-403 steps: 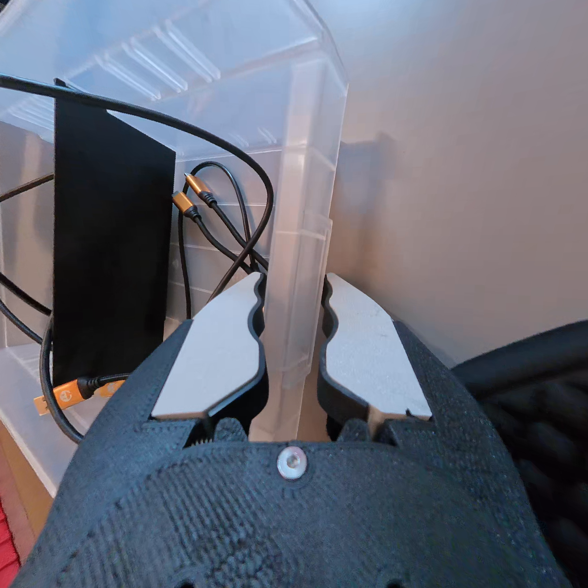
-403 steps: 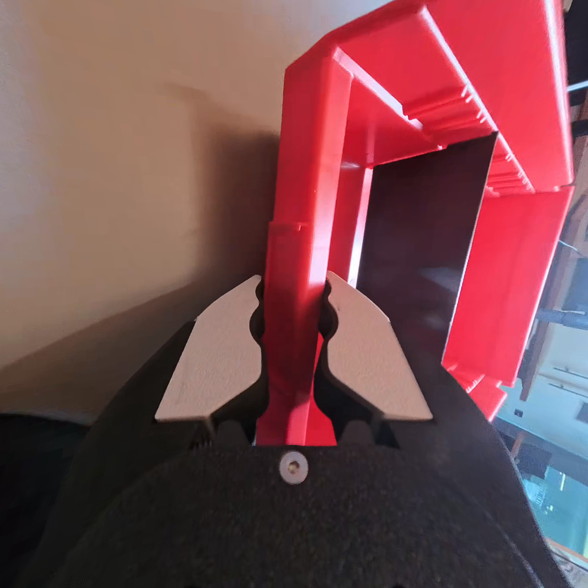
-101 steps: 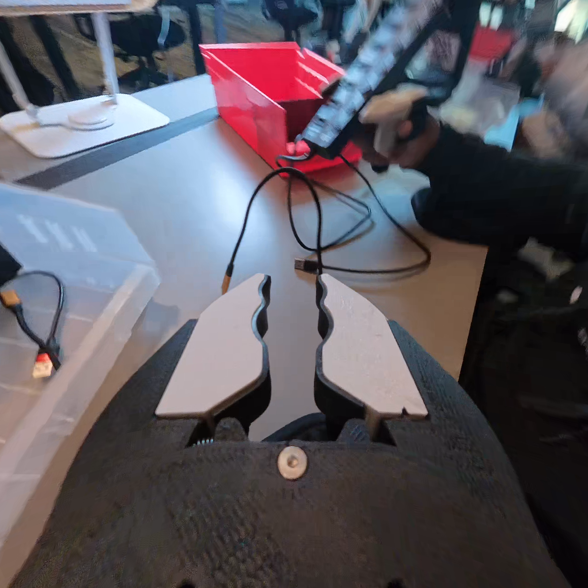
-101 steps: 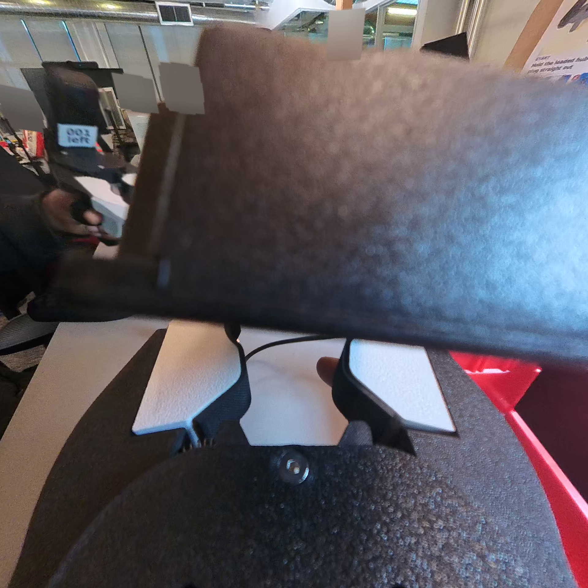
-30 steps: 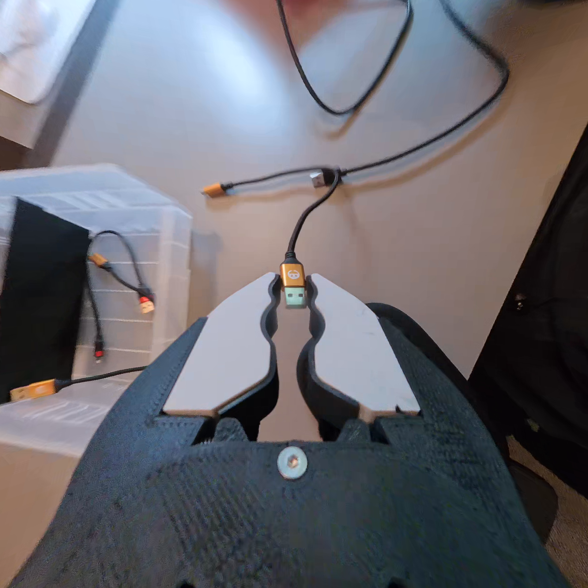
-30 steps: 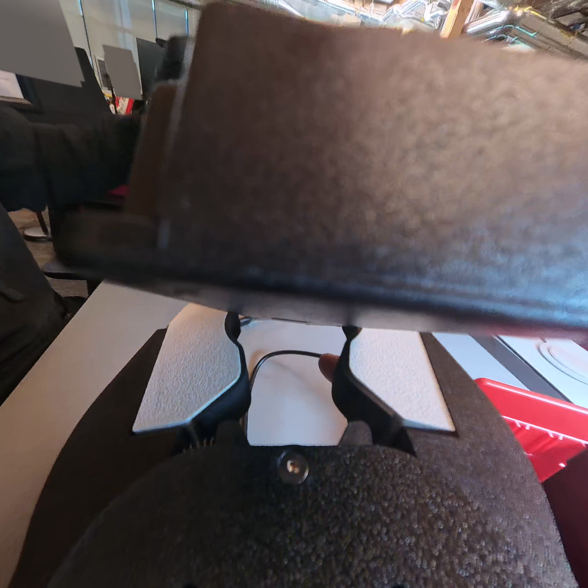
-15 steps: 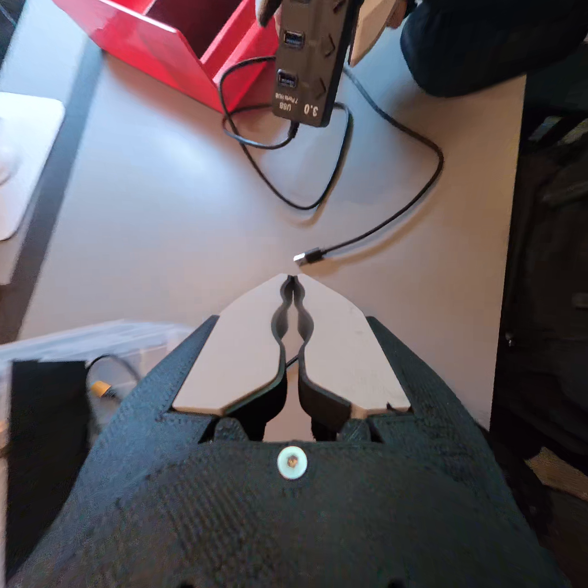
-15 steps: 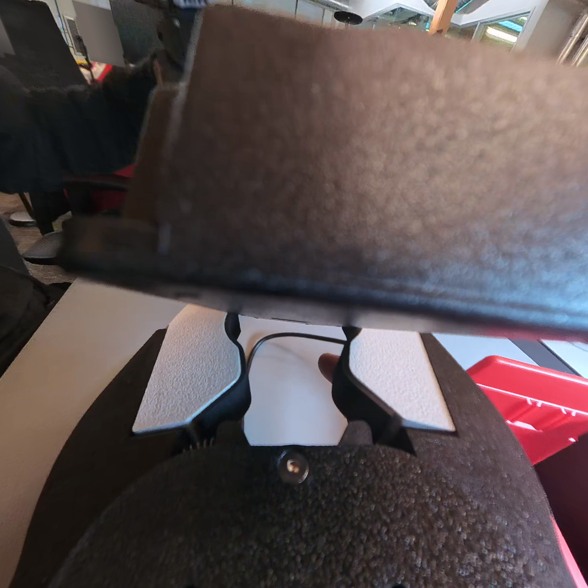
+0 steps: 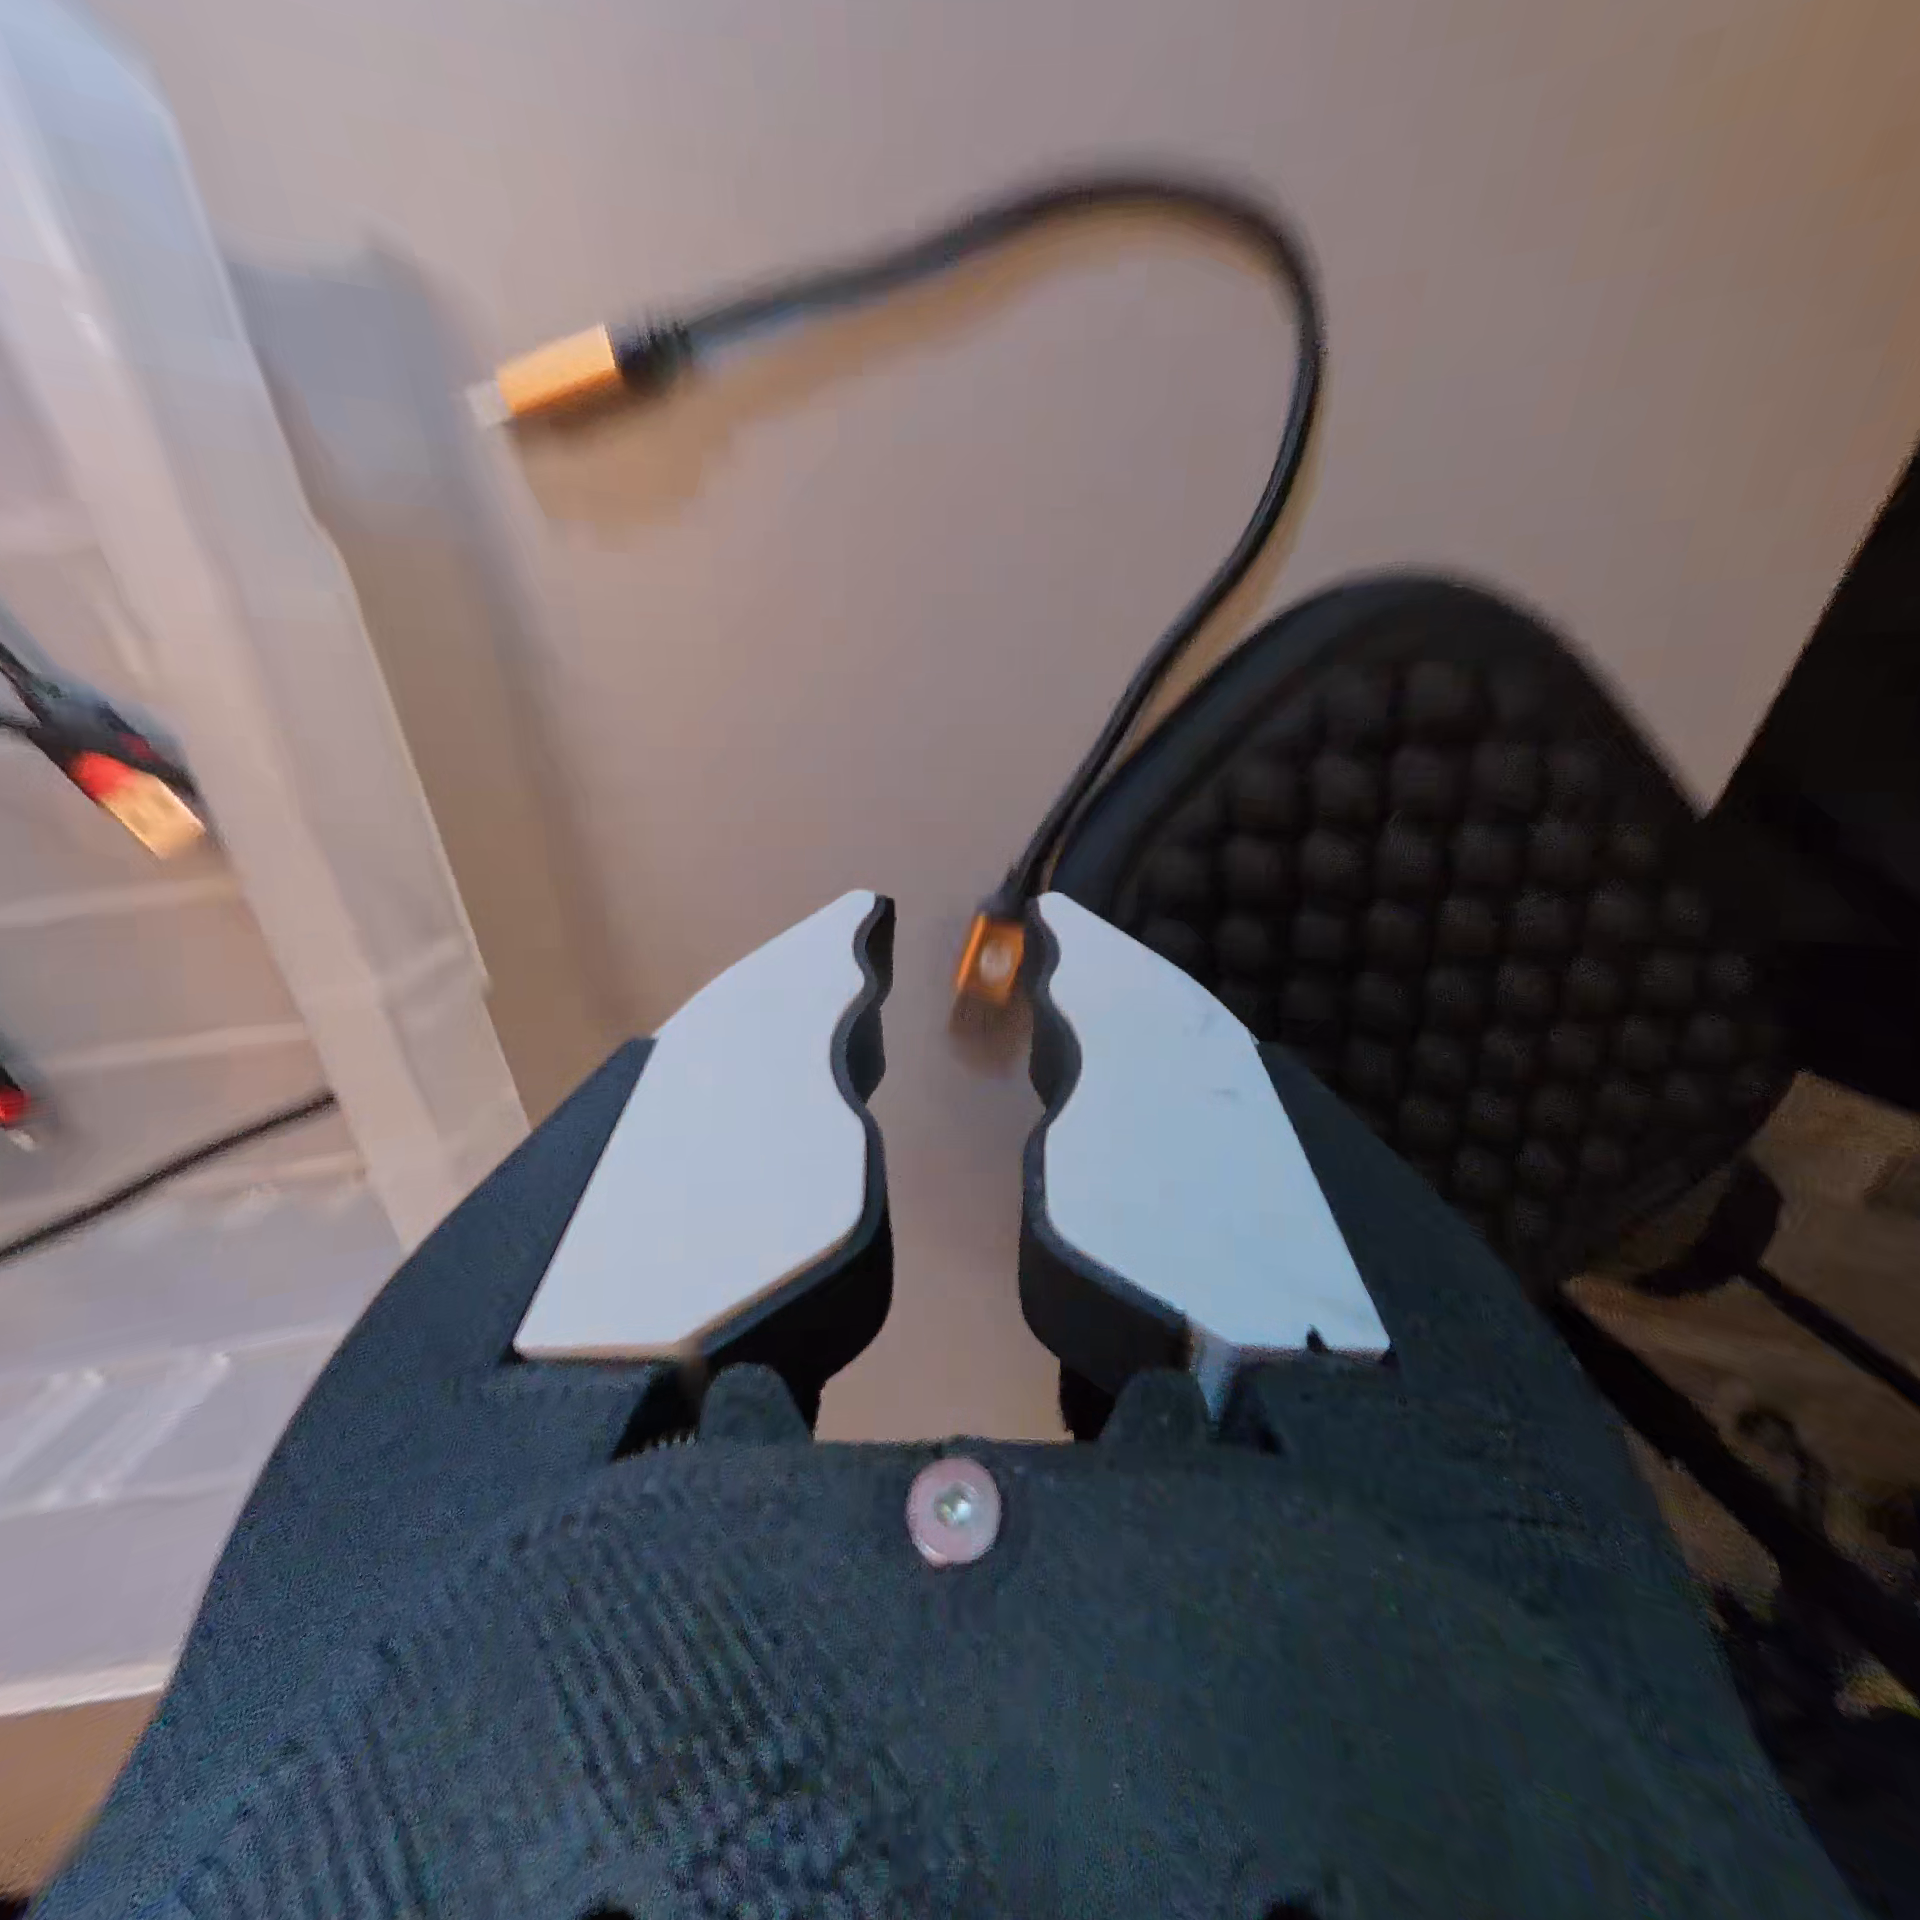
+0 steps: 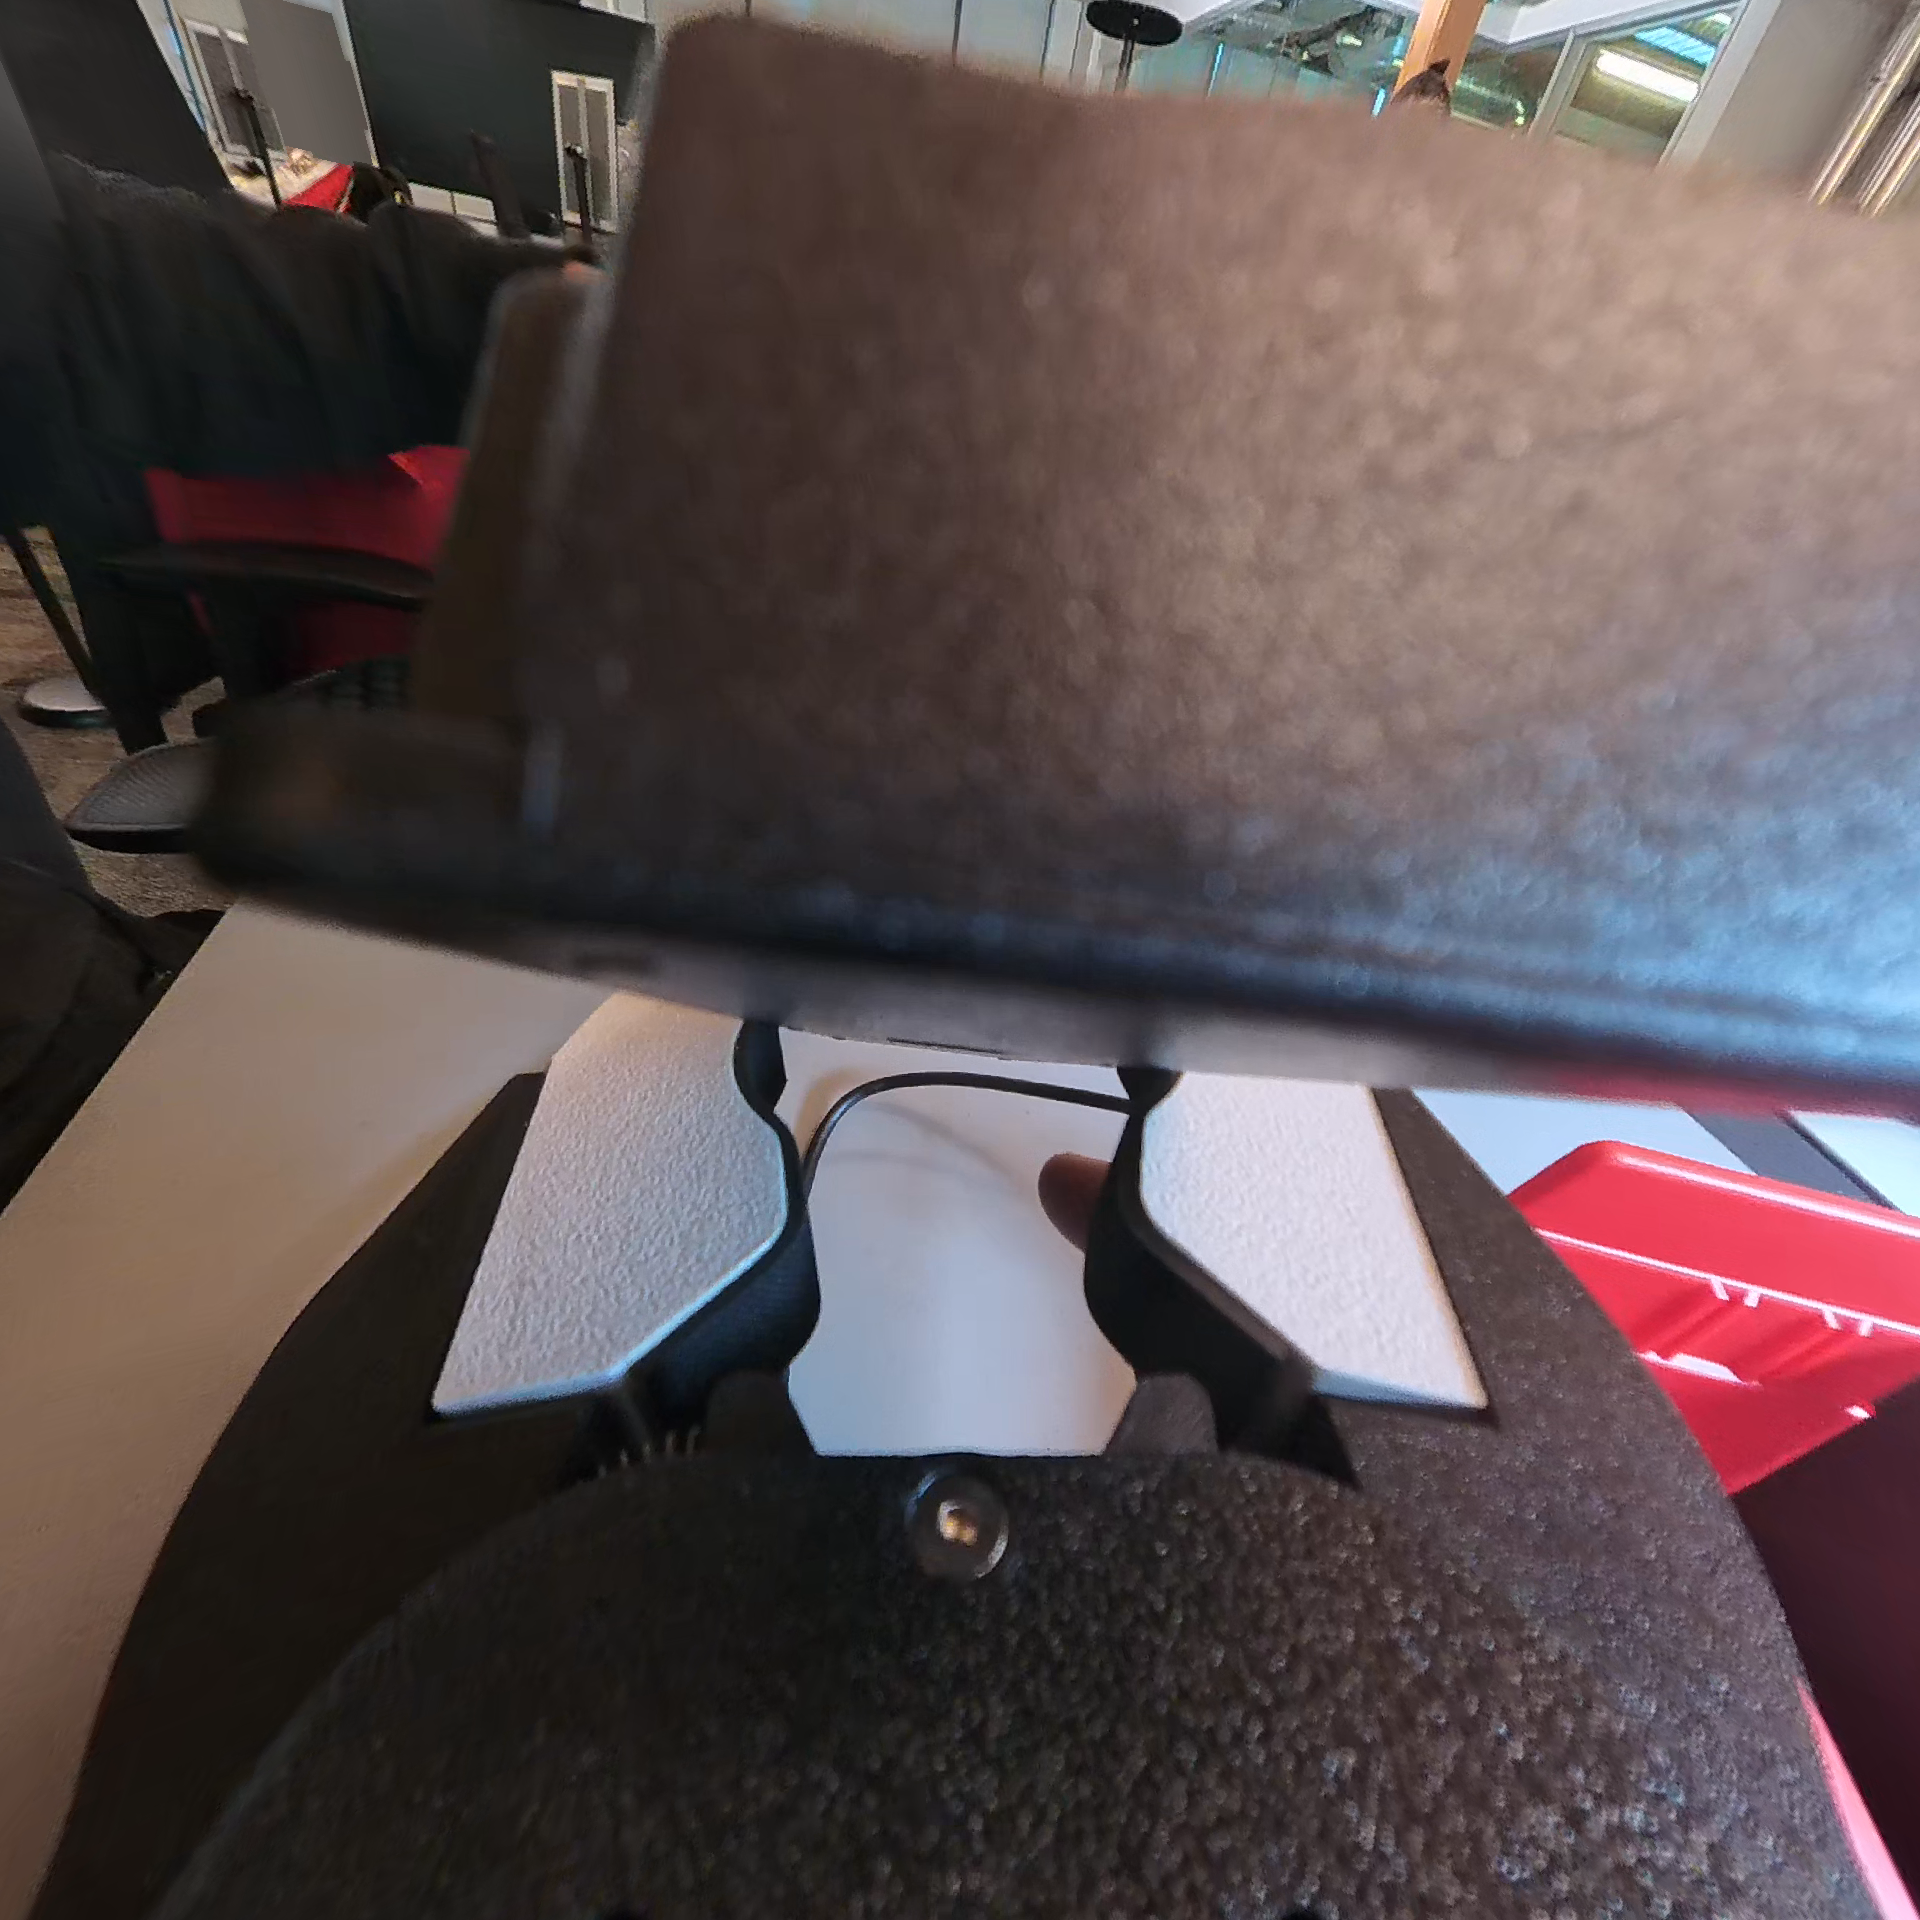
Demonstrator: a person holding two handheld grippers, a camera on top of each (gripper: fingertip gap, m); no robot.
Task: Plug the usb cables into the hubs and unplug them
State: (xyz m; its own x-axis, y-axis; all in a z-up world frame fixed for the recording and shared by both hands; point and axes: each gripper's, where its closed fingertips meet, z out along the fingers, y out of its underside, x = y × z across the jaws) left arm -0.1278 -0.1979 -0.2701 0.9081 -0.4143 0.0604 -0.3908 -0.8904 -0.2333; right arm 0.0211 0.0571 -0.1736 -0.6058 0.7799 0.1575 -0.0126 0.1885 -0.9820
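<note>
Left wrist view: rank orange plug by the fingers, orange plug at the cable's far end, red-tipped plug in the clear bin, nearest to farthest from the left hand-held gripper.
1. Orange plug by the fingers: beside the right fingertip of the left hand-held gripper.
2. Far-end orange plug: ahead, to the left, on the table.
3. Red-tipped plug: far left, inside the clear bin. Items 2 and 3 are close to call.

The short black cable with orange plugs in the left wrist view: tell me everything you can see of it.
The short black cable arcs over the beige table. One orange metal plug lies flat near the clear bin, blurred by motion. The other orange plug sits between the fingertips of the left gripper, close against the right finger; the jaws stand apart, so it is not clamped. Whether that finger touches it is unclear.
</note>
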